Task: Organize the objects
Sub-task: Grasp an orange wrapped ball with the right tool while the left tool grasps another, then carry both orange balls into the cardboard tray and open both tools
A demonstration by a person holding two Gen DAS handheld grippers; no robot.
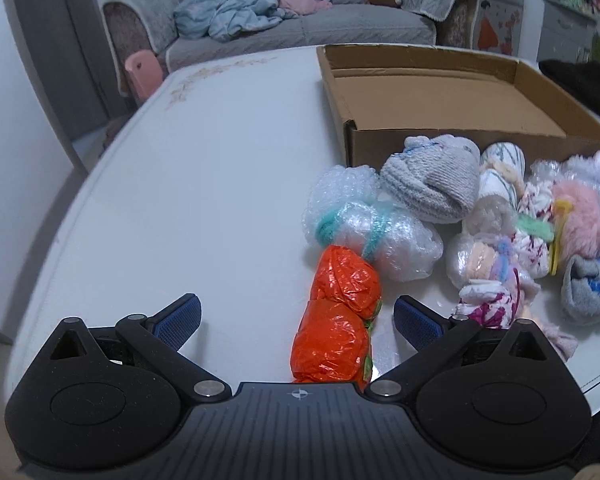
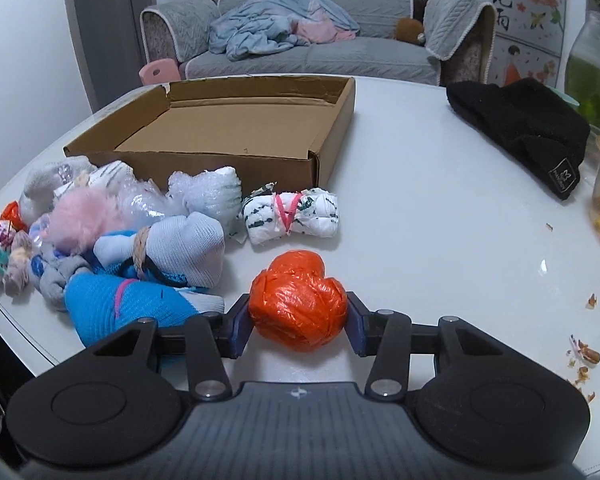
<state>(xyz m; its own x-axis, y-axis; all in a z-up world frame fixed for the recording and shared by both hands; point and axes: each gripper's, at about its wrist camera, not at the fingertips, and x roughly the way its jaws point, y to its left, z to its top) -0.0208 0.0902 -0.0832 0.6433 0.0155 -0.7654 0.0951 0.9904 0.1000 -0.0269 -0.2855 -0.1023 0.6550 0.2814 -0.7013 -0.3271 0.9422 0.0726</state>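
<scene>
Orange bundle (image 2: 298, 304), a ball of crinkled plastic wrap, sits square between the pads of the right gripper (image 2: 298, 316) at the lower centre of the right wrist view, and both blue pads press against its flanks, so the right gripper is pinching it on the table (image 2: 440, 208). The cardboard box (image 2: 332, 136) lies straight up the frame from that ball, slightly to the upper left, open and bare inside, with its near wall facing the gripper; judging from that, the carry runs forward and up over this wall. Between ball and box, a white bundle tied with pink band (image 2: 292, 216) sits just off the line to the left, and the main heap of rolled socks (image 2: 140, 236) fills the left half. Over in the left wrist view, the left gripper (image 1: 298, 320) hangs spread wide, nothing touching its pads, while a second orange parcel (image 1: 336, 320), a long double lump, lies between the fingers, nearer the right one, its long axis running up the frame, roughly along the gripper's pointing line. The box stands at the upper right there, beyond a bubble-wrap bundle (image 1: 368, 228). So the right hand has the shorter, clearer run to the box.
</scene>
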